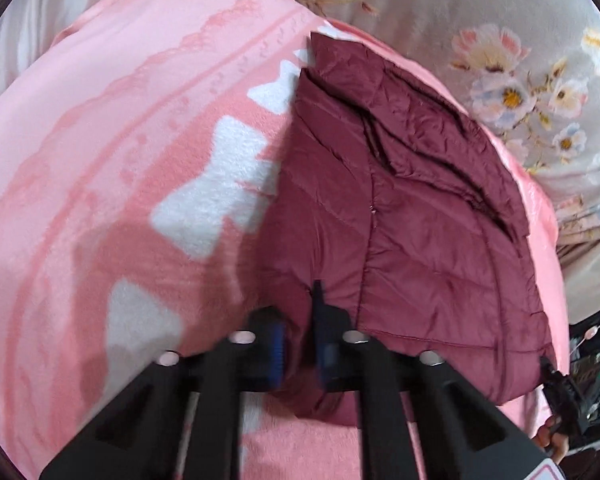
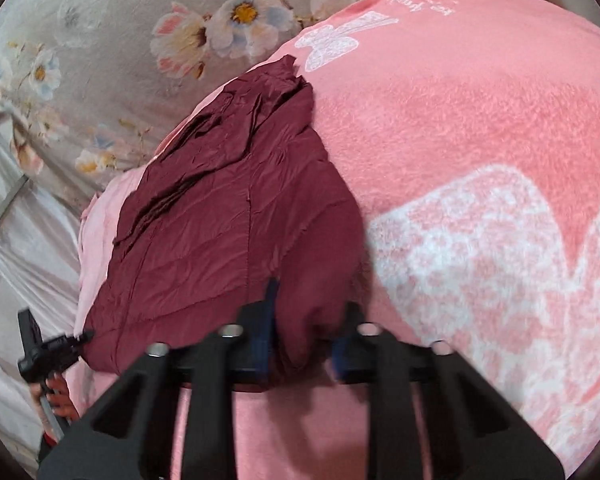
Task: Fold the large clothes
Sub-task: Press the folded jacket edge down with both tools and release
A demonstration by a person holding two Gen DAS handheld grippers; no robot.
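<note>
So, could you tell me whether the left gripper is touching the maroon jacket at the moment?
Touching. The left wrist view shows the left gripper with the maroon jacket bunched between its blue-padded fingers, the hem fabric pressed against them.

Maroon quilted jacket (image 1: 412,216) on pink white-patterned blanket (image 1: 140,160), grey floral sheet (image 1: 520,40)

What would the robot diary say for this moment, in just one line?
step: folding | item: maroon jacket on pink blanket | left gripper: gripping hem | right gripper: gripping hem
</note>
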